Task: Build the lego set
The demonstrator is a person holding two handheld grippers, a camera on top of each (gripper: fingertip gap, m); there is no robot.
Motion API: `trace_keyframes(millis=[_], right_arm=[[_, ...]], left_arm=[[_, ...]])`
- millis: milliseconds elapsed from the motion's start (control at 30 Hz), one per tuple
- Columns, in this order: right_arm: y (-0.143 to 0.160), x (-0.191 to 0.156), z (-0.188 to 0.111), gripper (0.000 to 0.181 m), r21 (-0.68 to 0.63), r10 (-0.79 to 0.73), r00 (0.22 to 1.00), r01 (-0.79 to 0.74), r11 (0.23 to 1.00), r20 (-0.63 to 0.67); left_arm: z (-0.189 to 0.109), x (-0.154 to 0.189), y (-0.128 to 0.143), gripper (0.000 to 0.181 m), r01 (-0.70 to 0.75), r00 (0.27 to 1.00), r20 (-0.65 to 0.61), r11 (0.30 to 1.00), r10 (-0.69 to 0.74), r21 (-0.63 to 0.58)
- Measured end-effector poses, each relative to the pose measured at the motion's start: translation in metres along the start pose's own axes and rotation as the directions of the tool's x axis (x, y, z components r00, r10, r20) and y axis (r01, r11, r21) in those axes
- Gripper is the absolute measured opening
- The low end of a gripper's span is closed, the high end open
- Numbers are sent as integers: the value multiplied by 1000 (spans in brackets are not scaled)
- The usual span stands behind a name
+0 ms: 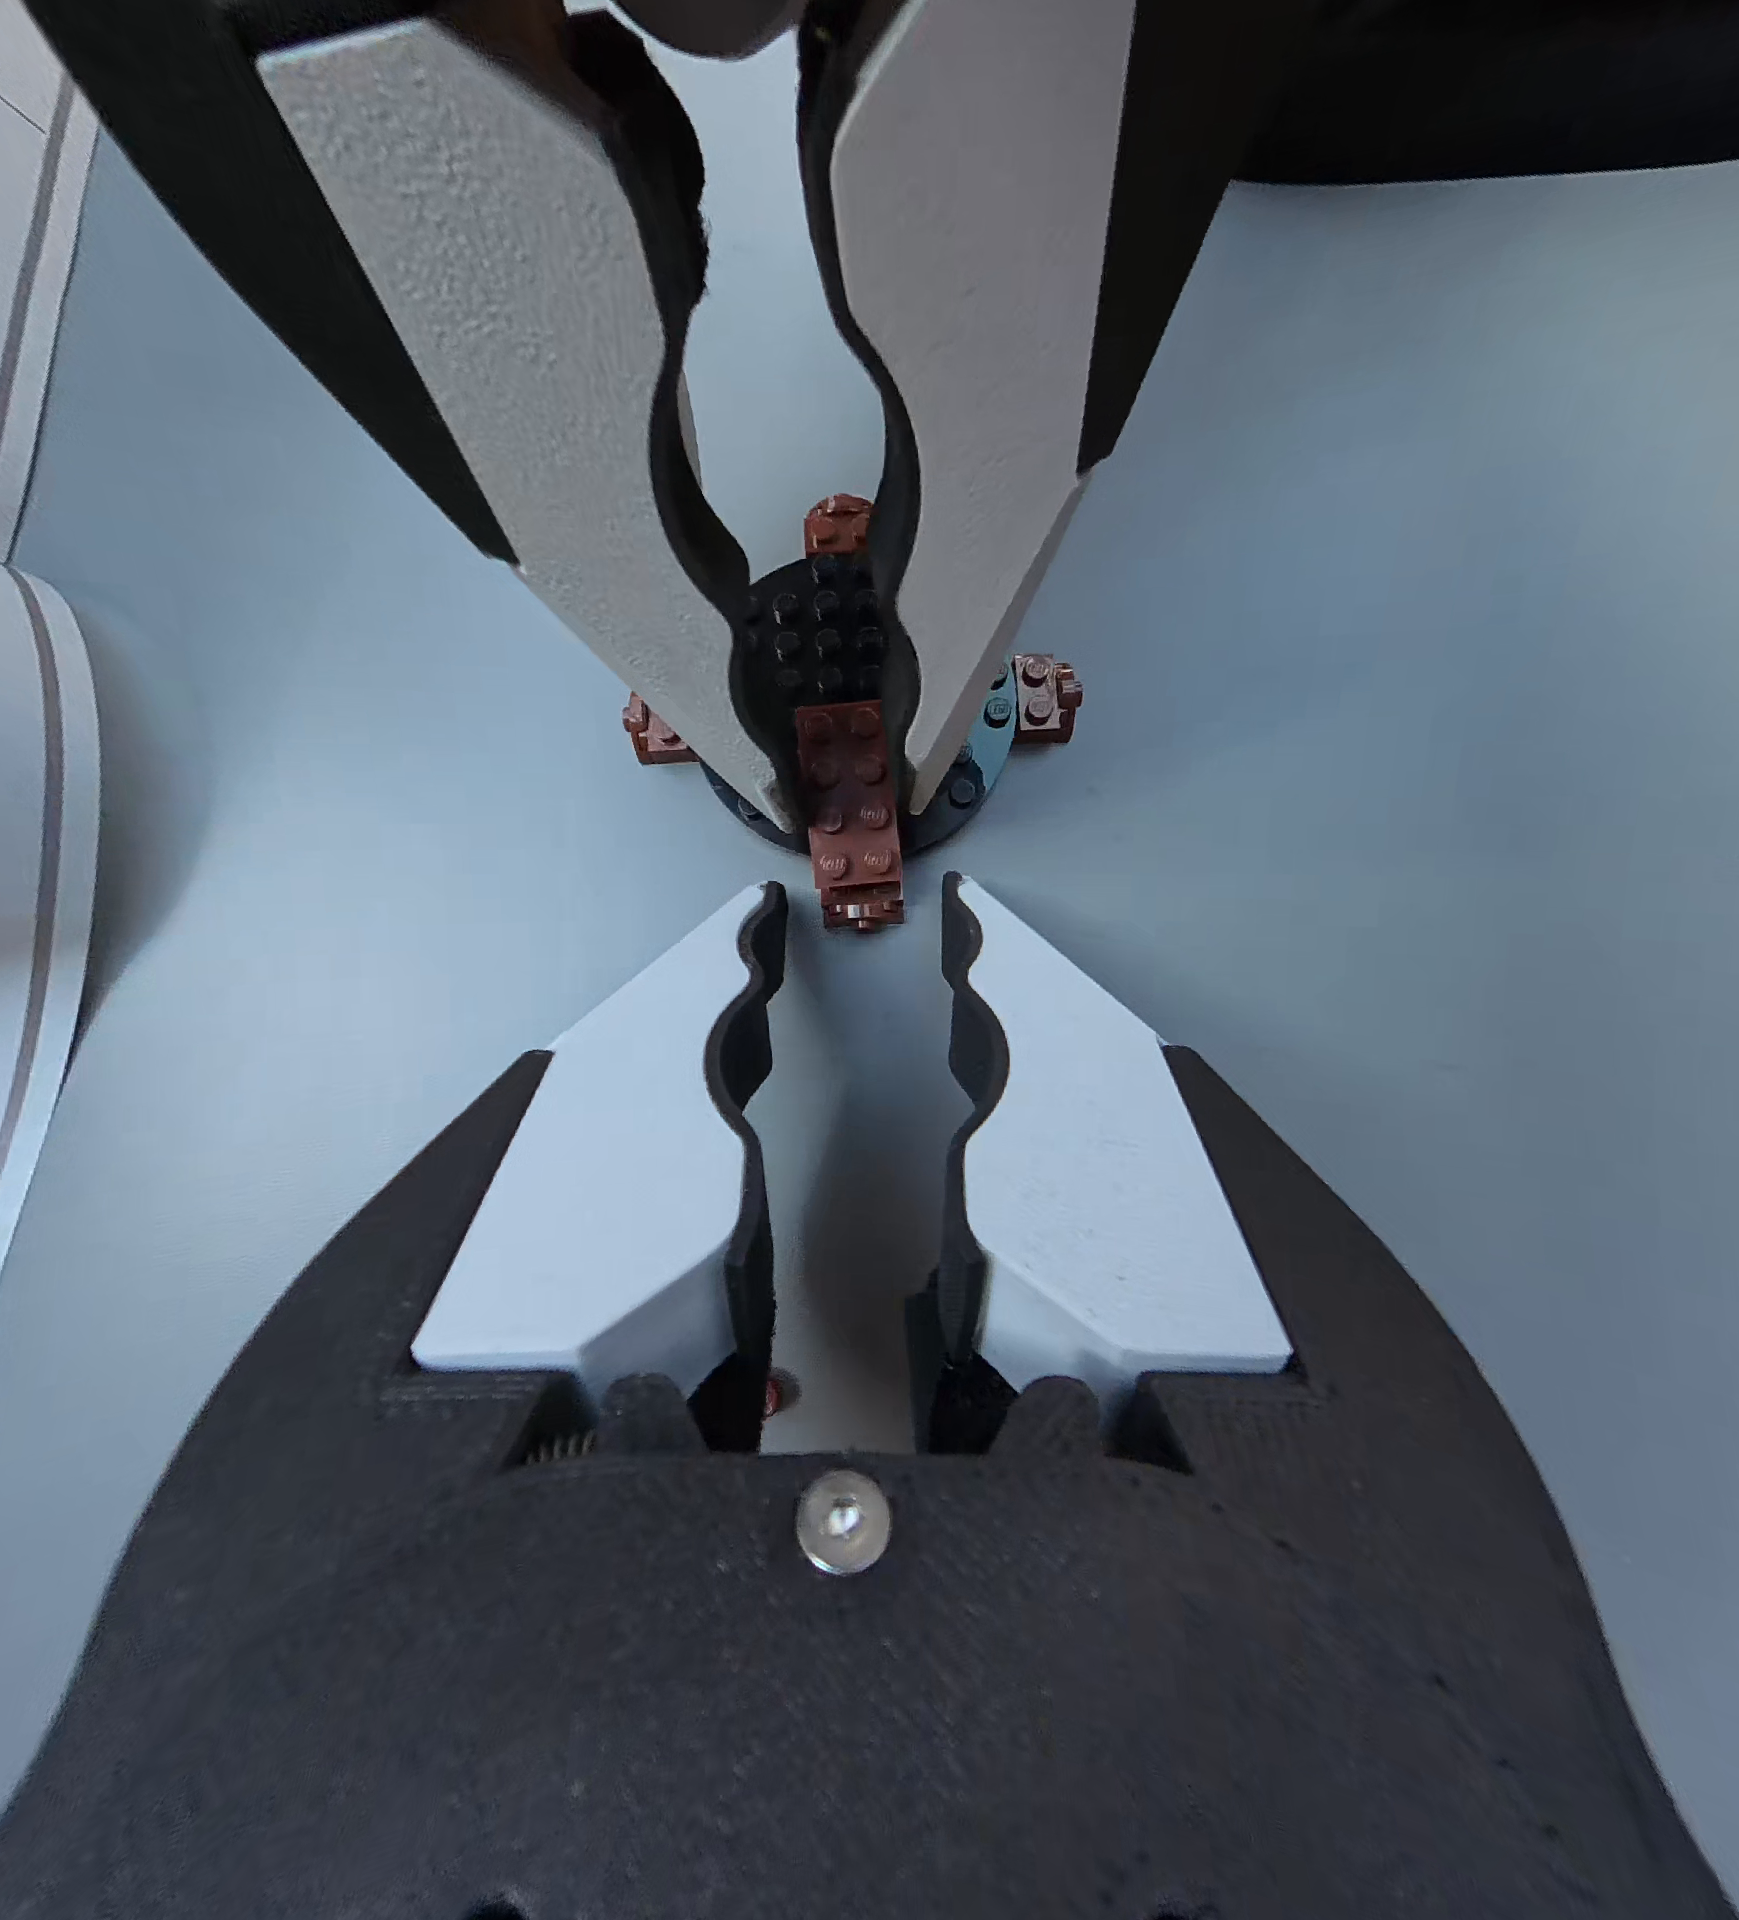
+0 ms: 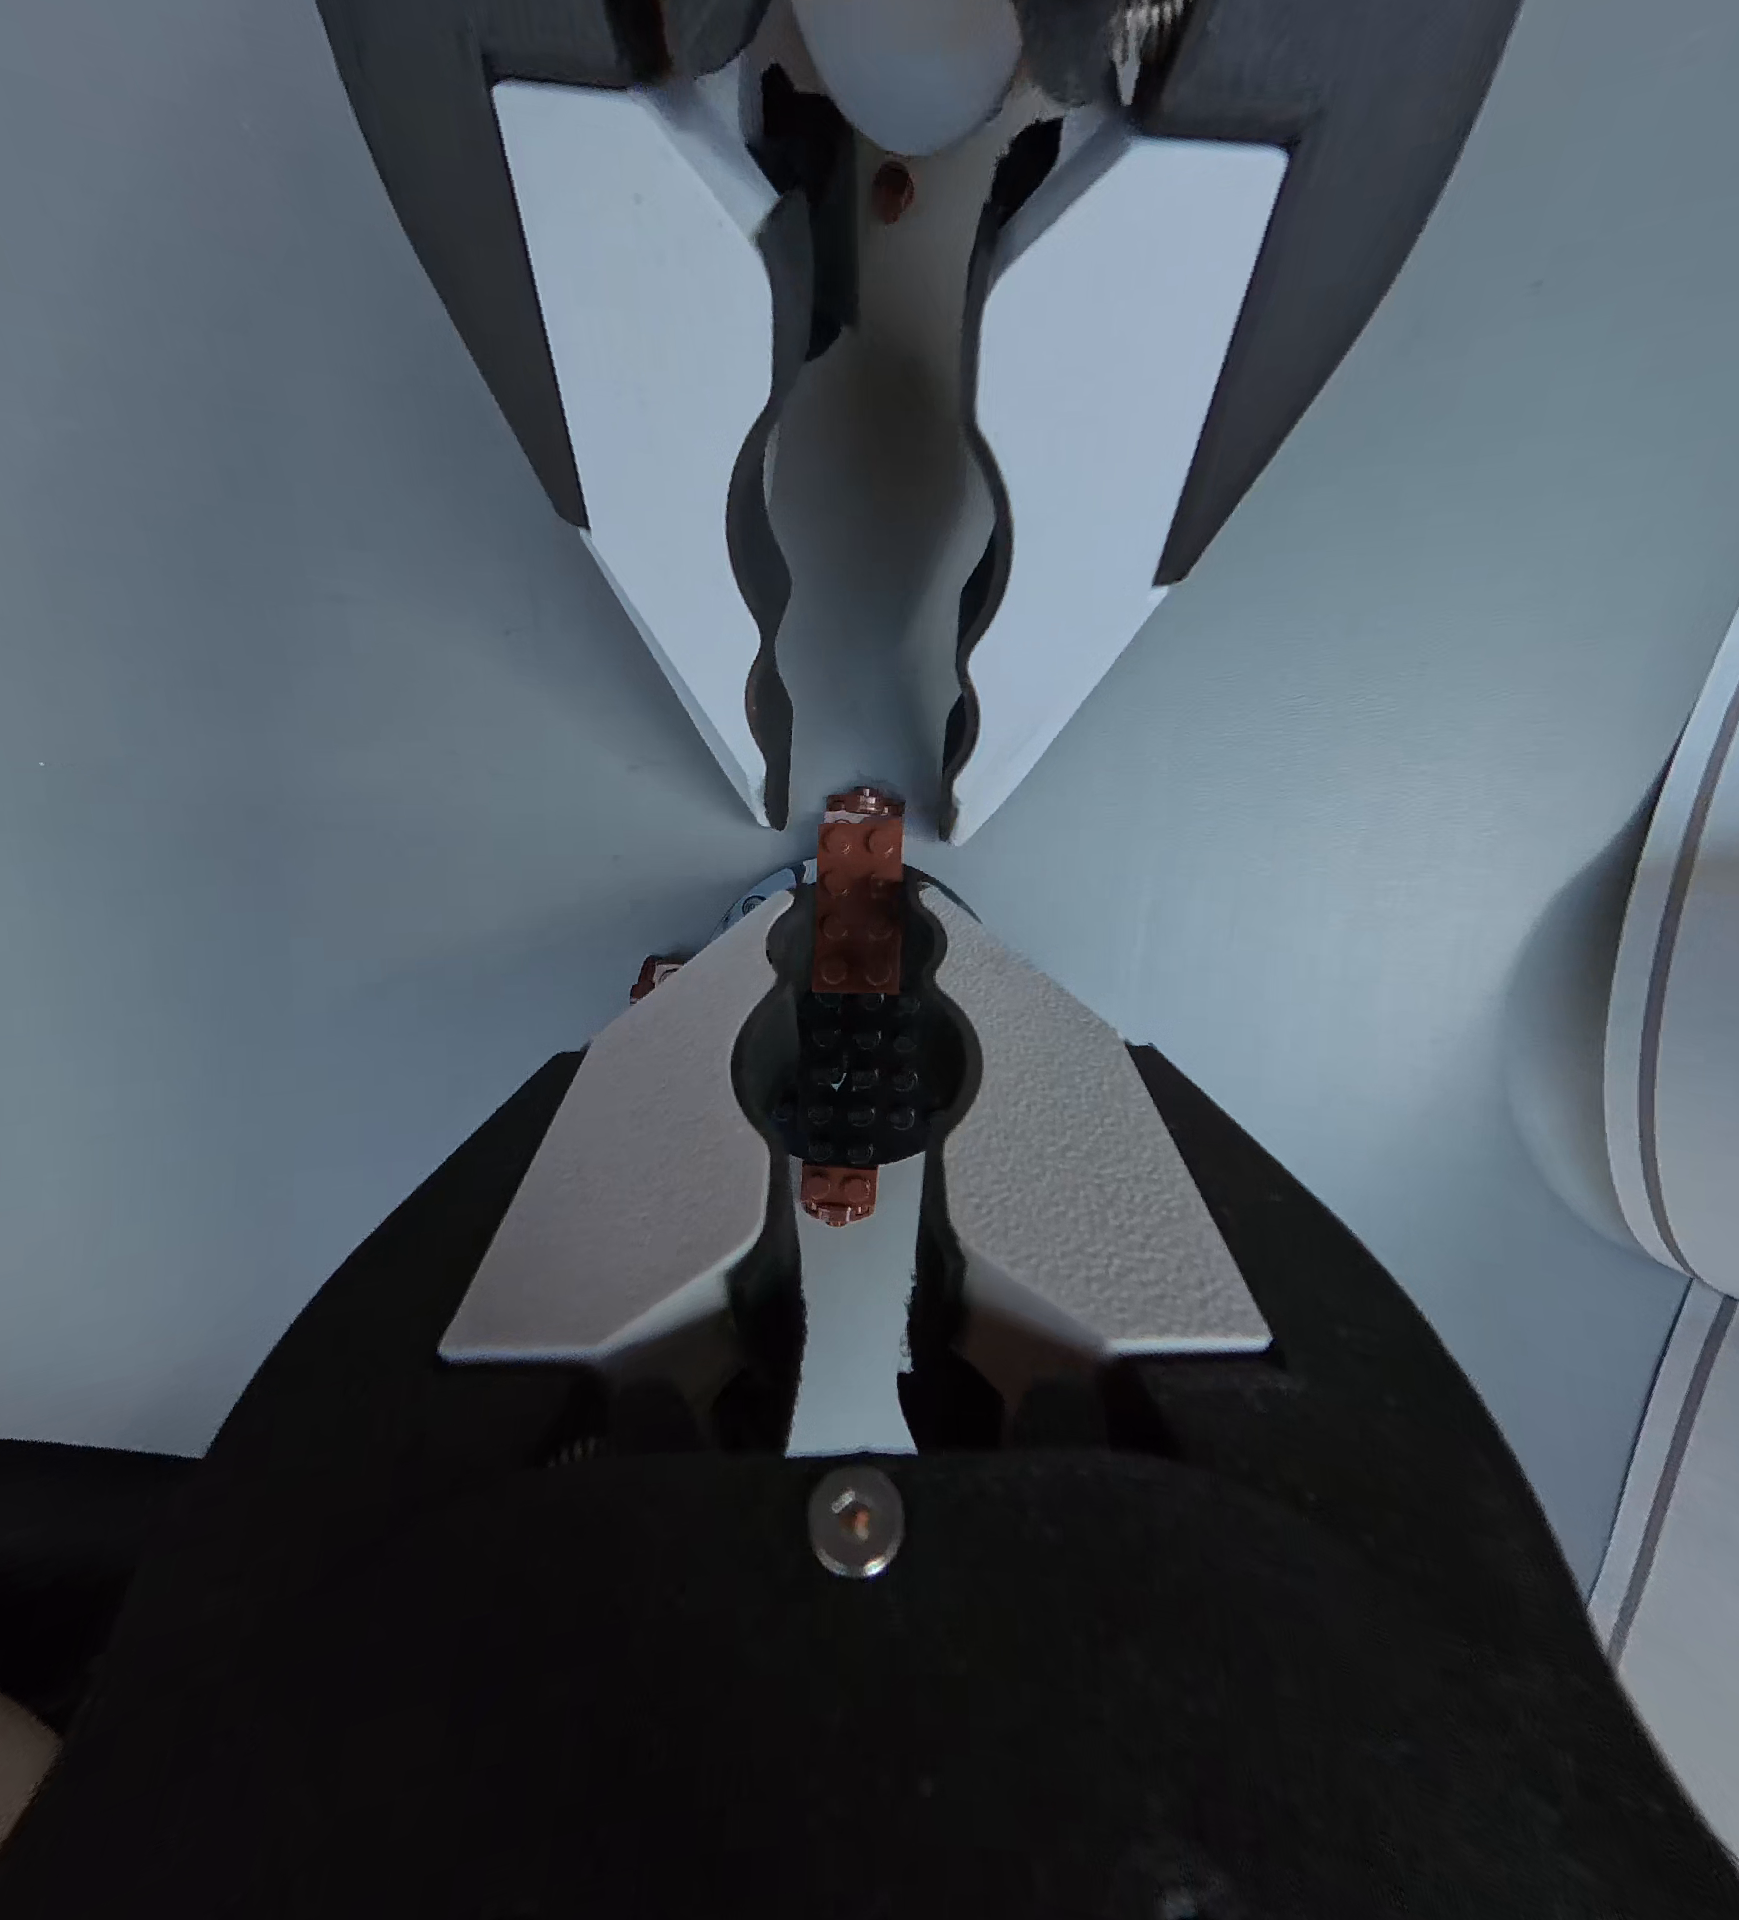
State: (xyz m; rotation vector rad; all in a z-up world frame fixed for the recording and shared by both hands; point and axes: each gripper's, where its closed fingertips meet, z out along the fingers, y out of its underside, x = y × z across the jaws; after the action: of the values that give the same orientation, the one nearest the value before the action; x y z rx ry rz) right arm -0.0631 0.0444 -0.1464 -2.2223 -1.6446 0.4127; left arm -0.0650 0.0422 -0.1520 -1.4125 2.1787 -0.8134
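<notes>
Centre frame on the pale table (image 1: 1364, 727): you're gripping the round lego build (image 1: 823, 644) w/ the right gripper (image 1: 834, 800), jaws clamping its black studded plate. Left gripper (image 1: 860, 894), lower centre, is gaping empty just beside one brown arm (image 1: 854, 821). Four arms seated; remaining steps unclear.

Each gripper, the left gripper (image 1: 860, 896) and the right gripper (image 2: 854, 940), has a matte black printed body, pale wedge-shaped fingers (image 1: 636, 1164) lined with wavy black pads (image 1: 745, 1049), and a silver screw (image 1: 842, 1538) at lower centre.
</notes>
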Motion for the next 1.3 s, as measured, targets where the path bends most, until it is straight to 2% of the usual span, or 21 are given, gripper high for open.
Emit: trace_keyframes(millis=[100, 333, 900, 1067, 1133, 1167, 1233, 1300], right_arm=[[0, 1, 2, 14, 3, 1, 1000, -1, 1000, 2], [-2, -1, 4, 14, 2, -4, 1000, 4, 1000, 10], [-3, -3, 1, 15, 65, -14, 999, 11, 998, 46], [-3, -1, -14, 14, 94, -15, 999, 13, 995, 28], [9, 5, -31, 15, 101, 24, 1000, -23, 995, -13], [17, 8, -41, 15, 122, 68, 997, -64, 990, -30], [37, 12, -56, 15, 192, 189, 981, -179, 965, -34], [60, 9, -60, 15, 265, 256, 966, -236, 935, -43]], left_arm=[[-2, -1, -3, 28, 22, 1000, -9, 999, -22, 27], [1, 1, -5, 15, 0, 1000, -13, 1000, 1, 31], [1, 2, -6, 14, 10, 1000, -25, 999, -9, 40], [-6, 2, -16, 18, 21, 1000, -19, 996, -20, 82], [-9, 0, -10, 52, 42, 999, -13, 999, -42, 33], [-10, 0, -5, 52, 46, 999, -13, 999, -46, 5], [-10, 4, -3, 38, 38, 999, -28, 999, -38, 13], [-6, 7, -7, 37, 31, 999, -23, 999, -31, 22]])
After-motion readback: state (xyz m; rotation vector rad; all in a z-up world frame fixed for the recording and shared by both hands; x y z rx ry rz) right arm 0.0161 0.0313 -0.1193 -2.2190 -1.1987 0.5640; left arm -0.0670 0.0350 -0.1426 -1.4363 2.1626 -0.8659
